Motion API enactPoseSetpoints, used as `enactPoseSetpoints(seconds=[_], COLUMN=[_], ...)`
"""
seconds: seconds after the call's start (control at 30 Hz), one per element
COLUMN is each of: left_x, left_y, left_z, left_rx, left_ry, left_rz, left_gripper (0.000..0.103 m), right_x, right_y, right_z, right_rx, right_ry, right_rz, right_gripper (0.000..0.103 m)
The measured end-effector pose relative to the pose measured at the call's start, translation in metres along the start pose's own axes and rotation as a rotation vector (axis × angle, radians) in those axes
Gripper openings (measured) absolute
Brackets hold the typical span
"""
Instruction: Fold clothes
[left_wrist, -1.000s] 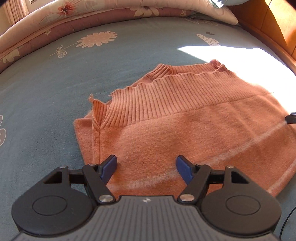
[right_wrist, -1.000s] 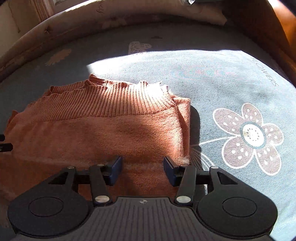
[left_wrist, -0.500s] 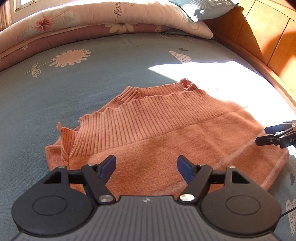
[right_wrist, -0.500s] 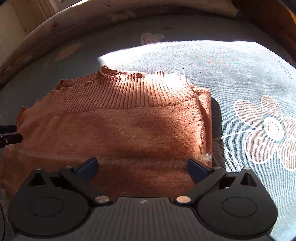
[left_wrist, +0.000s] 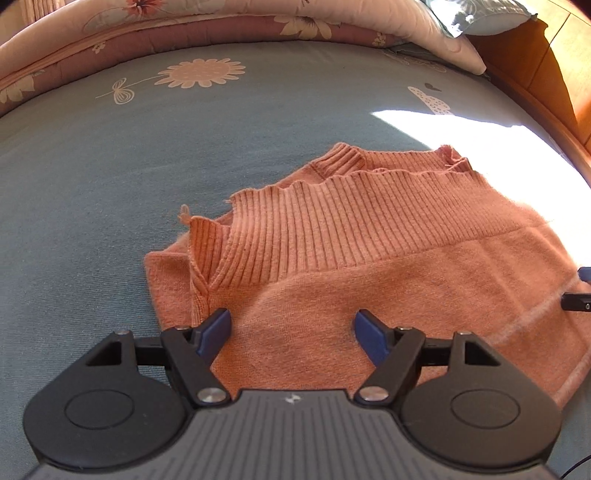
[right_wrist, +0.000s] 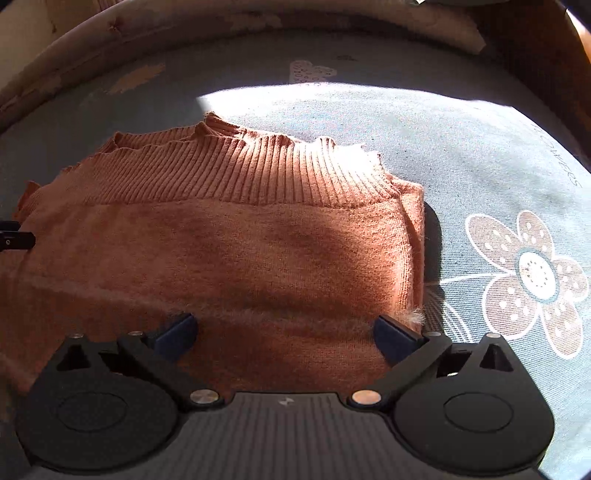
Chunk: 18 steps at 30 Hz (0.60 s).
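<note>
An orange knit sweater lies folded flat on the blue bed sheet, its ribbed band toward the far side. My left gripper hovers open over the sweater's near left part, nothing between its blue pads. In the right wrist view the same sweater fills the middle, its right folded edge in sunlight. My right gripper stands wide open above the sweater's near edge, holding nothing. The right gripper's tip shows at the left view's right edge, and the left gripper's tip at the right view's left edge.
A floral quilt is bunched along the far side of the bed, with a pillow at the far right. A wooden bed frame borders the right. Flower prints mark the sheet right of the sweater.
My right gripper opened from a narrow gap to wide open. My left gripper stayed open and shifted over the sweater's near left part. The sweater lies as before.
</note>
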<state>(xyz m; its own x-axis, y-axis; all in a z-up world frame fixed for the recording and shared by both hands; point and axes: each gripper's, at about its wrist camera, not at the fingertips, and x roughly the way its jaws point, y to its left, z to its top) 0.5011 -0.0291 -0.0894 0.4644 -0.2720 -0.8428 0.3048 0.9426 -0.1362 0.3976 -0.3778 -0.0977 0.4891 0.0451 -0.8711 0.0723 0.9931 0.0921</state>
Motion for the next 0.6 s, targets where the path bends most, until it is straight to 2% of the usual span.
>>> enactPoseSetpoints(seconds=[0.13,0.27,0.47,0.5,0.6], left_x=[-0.011,-0.019,-0.015,-0.015,-0.015], left_y=[-0.009,-0.021,-0.034,-0.035,-0.039], left_z=[0.005,0.011,0.01,0.01,0.008], left_rx=[-0.014,-0.022,0.007,0.012,0.025], left_ry=[-0.038,-0.069,-0.057,-0.055,-0.05], left_rz=[-0.057,-0.118,-0.138,-0.139,-0.142], left_gripper=[0.074,0.075,0.076,0.075,0.076], right_x=[-0.01,-0.029,-0.004,0.0,0.015], right_y=[0.002,0.015,0.037,0.039,0.027], right_z=[0.01,0.018,0.034,0.036,0.036], right_rx=[0.028,0.047,0.056,0.057,0.073], right_ry=[0.002,-0.107,-0.121,-0.119,-0.09], right_rz=[0.031,0.14,0.273,0.284,0.215], right_gripper=[0.103,0.103,0.103,0.103,0.103])
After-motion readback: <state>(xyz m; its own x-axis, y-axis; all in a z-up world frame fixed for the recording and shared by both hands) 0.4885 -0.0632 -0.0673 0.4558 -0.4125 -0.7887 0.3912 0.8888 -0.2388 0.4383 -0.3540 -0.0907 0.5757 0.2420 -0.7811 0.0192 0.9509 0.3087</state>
